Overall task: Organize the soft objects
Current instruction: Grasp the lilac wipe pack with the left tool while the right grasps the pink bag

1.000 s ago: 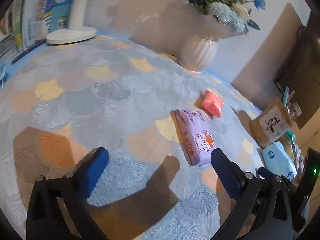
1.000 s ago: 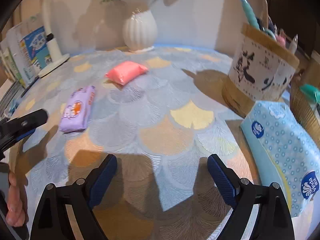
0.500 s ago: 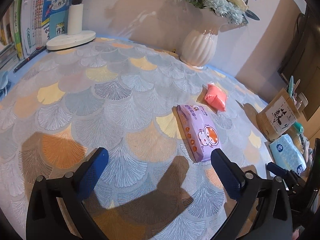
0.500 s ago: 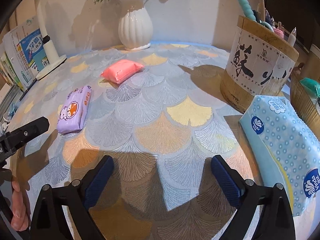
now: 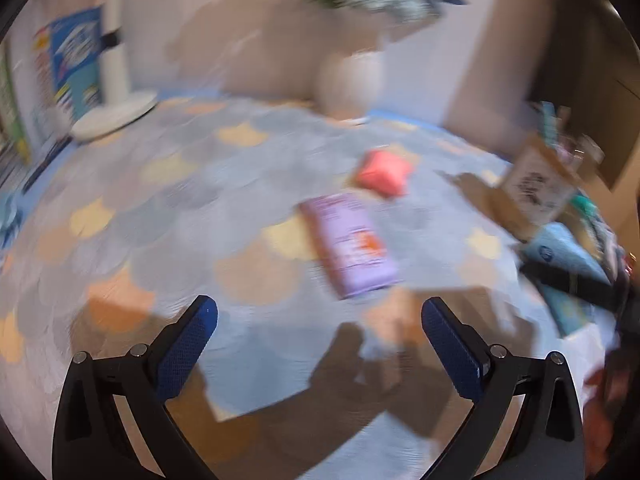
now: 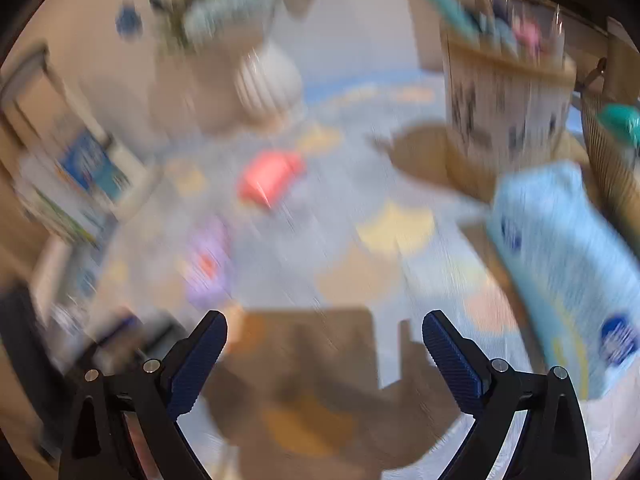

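Note:
Both views are blurred by motion. A purple wipes pack (image 5: 350, 244) lies on the patterned tablecloth (image 5: 168, 208) just ahead of my left gripper (image 5: 319, 324), which is open and empty. A pink soft pack (image 5: 382, 172) lies beyond it. In the right wrist view the purple pack (image 6: 208, 264) and the pink pack (image 6: 268, 180) sit ahead to the left. A light blue tissue pack (image 6: 568, 256) lies at the right, also seen in the left wrist view (image 5: 568, 256). My right gripper (image 6: 324, 336) is open and empty above the cloth.
A white vase with flowers (image 5: 352, 80) stands at the back. A lamp base (image 5: 116, 114) and books (image 5: 72, 64) stand at the back left. A pen holder (image 6: 508, 108) stands at the right, with a wicker basket (image 6: 612, 160) beside it.
Both grippers have swung quickly, so both views have gone blurred. The purple pack now sits closer to the middle of the left view. The objects on the table have not moved.

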The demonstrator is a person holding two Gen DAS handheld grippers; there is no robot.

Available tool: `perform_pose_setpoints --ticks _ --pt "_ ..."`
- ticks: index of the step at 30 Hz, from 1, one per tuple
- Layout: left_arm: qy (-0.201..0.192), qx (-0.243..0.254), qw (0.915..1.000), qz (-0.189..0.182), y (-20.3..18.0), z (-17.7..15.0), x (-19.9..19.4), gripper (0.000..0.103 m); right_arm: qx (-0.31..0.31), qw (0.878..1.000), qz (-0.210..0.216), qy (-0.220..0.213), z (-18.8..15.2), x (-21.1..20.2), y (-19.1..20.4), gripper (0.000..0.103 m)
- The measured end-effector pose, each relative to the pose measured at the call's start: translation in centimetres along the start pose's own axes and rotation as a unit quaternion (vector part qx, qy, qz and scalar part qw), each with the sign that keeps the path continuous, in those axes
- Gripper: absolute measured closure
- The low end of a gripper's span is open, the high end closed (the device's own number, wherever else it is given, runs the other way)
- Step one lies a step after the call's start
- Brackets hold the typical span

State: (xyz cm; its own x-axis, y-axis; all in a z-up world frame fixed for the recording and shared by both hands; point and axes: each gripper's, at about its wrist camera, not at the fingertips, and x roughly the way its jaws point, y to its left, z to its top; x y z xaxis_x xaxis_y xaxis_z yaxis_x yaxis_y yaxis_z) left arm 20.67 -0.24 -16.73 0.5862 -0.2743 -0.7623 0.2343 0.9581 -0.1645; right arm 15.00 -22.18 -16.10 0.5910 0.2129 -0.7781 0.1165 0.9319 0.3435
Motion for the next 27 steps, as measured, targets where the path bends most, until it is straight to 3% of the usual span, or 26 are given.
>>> perform_pose_setpoints --ticks 4,6,8,10,12,13,16,20,22,24,27 --pt "-0.019 0.038 0.9985 -0.036 -2.9 1.1 -1.3 0.001 -0.052 0.997 -0.029 -0.042 4.0 -1.0 3.3 0.005" --pt "-0.023 0.044 0.9983 -0.030 -3.5 1.7 -0.9 0.001 -0.073 0.996 -0.039 -0.042 5.4 0.0 4.6 0.005" --pt "-0.019 0.040 0.9989 -0.014 -3.6 2.3 0.5 0.001 -0.080 0.996 -0.023 -0.034 6.5 1.7 5.1 0.005" --pt "-0.010 0.031 0.9994 -0.012 -3.3 2.4 2.0 0.001 -0.067 0.997 -0.017 -0.029 7.4 3.7 5.0 0.010" --pt "-0.006 0.023 0.9995 -0.020 -3.0 2.2 3.1 0.009 -0.041 0.999 -0.015 -0.014 8.0 6.1 4.3 0.015" --pt "-0.008 0.022 0.9996 -0.016 -3.0 1.9 3.6 0.018 -0.021 1.000 -0.003 0.007 8.3 7.6 3.8 0.015" --pt "-0.003 0.031 0.9995 -0.005 -3.3 1.8 4.1 0.033 0.014 0.998 0.041 0.044 8.5 10.8 3.4 0.015" --pt "0.007 0.032 0.9990 0.028 -3.4 1.8 4.9 0.042 -0.010 0.999 0.023 0.042 8.9 12.6 4.6 0.016" --pt "0.005 0.030 0.9990 0.032 -3.4 1.7 4.8 0.045 -0.019 0.999 0.011 0.043 8.9 13.3 4.9 0.029" --pt "0.004 0.030 0.9990 0.034 -3.4 1.7 4.9 0.048 -0.037 0.999 -0.006 0.034 8.9 13.5 5.2 0.034" --pt "0.002 0.036 0.9988 0.033 -3.6 1.6 5.0 0.062 -0.062 0.997 -0.031 0.025 8.8 13.7 5.5 0.056"
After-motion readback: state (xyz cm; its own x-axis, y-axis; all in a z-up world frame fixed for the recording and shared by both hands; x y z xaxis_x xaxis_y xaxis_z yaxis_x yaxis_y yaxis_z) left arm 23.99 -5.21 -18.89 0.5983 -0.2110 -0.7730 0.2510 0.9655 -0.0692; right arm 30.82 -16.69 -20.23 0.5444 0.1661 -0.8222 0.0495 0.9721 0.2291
